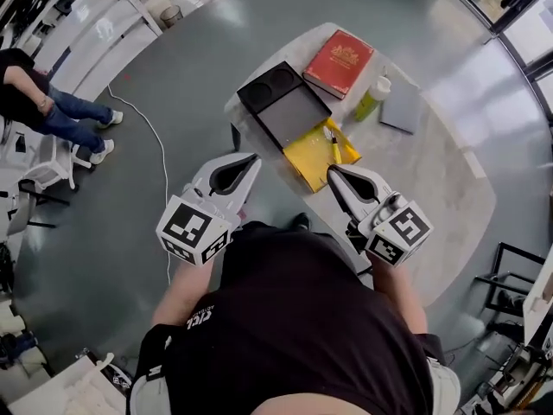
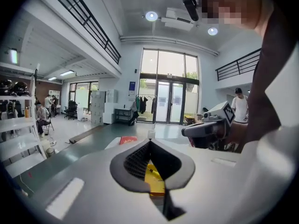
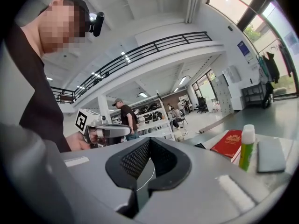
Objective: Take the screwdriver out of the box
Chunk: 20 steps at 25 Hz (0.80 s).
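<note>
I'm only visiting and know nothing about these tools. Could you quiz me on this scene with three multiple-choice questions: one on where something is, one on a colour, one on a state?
1. Where does the screwdriver lie?
A on the floor
B on the yellow tray
C on a shelf

2. What colour is the book?
A blue
B green
C red

3. How do the jaws of the left gripper and right gripper stand?
A shut, nothing between them
B wide apart
C clamped on a bottle

Answers: B, it rests on the tray on the table; C, its cover is plainly red; A, each gripper's own view shows its tips together.
</note>
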Each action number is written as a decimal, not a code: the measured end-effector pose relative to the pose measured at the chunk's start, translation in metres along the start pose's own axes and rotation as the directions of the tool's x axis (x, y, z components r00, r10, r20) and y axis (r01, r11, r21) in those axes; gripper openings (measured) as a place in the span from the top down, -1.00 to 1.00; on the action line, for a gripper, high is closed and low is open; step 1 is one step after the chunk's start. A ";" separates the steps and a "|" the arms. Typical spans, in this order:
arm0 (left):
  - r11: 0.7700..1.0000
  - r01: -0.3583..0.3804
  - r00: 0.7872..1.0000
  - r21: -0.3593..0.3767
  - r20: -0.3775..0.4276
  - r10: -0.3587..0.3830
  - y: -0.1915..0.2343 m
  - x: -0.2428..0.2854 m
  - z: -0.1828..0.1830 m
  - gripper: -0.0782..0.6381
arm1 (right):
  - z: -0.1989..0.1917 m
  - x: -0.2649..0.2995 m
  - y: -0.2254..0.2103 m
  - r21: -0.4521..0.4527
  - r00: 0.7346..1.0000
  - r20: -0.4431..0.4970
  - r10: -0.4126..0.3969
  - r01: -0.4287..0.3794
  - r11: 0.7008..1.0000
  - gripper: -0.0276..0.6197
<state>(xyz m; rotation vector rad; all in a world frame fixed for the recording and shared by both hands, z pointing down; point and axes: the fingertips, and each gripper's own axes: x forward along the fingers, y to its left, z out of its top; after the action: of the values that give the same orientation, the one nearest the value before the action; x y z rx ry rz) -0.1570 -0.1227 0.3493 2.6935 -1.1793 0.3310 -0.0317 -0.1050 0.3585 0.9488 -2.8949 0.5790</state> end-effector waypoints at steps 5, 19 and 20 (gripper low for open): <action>0.993 0.080 0.996 0.083 -0.046 -0.077 0.000 0.038 0.000 0.77 | 0.001 -0.010 -0.028 0.033 0.997 0.020 -0.076 0.075 0.997 0.87; 0.845 0.472 0.881 0.253 -0.160 -0.445 0.029 0.142 0.011 0.77 | 0.004 0.022 -0.071 0.140 0.906 0.049 -0.420 0.411 0.901 0.87; 0.824 0.500 0.866 0.266 -0.171 -0.470 0.029 0.147 0.011 0.77 | 0.005 0.024 -0.070 0.144 0.894 0.056 -0.444 0.433 0.890 0.87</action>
<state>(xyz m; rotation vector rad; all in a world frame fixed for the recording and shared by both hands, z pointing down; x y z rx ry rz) -0.0804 -0.2473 0.3816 3.0666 -0.3989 0.5913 -0.0105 -0.1723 0.3810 1.6237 -2.5933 0.6995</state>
